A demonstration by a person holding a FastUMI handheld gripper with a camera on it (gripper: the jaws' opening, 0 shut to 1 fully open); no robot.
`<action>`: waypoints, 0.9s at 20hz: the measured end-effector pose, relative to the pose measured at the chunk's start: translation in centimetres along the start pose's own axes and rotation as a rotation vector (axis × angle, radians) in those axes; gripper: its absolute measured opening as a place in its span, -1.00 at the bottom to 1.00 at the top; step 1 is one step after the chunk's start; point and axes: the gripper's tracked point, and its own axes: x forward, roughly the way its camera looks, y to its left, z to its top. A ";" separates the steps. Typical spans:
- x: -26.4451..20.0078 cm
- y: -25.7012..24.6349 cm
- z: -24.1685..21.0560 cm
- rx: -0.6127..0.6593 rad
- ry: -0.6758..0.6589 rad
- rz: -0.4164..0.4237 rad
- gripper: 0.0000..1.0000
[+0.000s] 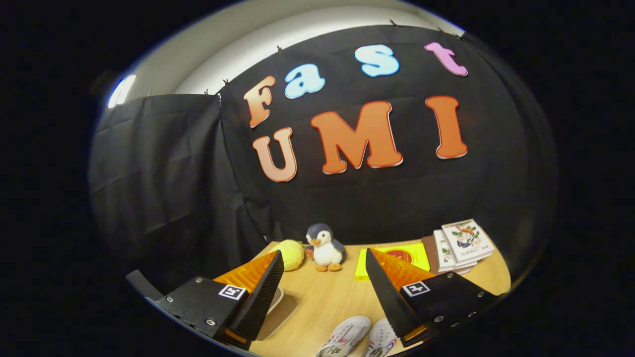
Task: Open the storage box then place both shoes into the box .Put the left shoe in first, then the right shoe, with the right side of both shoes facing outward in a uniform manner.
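Gripper view: the gripper (pixel 325 285) hangs above the tabletop (pixel 327 297) with its fingers spread wide and nothing between them. Low in the frame, just right of centre, lie the two shoes (pixel 359 338), side by side and touching, tucked near the right finger and closer to the camera than the fingertips. Their long axes run up and slightly rightward, toes away from us as far as I can tell. At lower left, half hidden behind the left finger, a pale flat-edged thing (pixel 278 310) peeks out — possibly the box, I can't be sure. Beyond the fingers sit a penguin (pixel 325 246), a yellow ball (pixel 290 254) and some books (pixel 464 243). My call: box first, so swing down-left.
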 end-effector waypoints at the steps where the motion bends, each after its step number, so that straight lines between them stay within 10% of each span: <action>1: 0.6 0.5 -1.7 0.038 0.060 0.020 0.96; 7: 2.5 5.7 -7.2 0.398 0.277 0.212 0.94; 18: 5.0 11.8 -16.9 0.482 0.535 0.351 0.91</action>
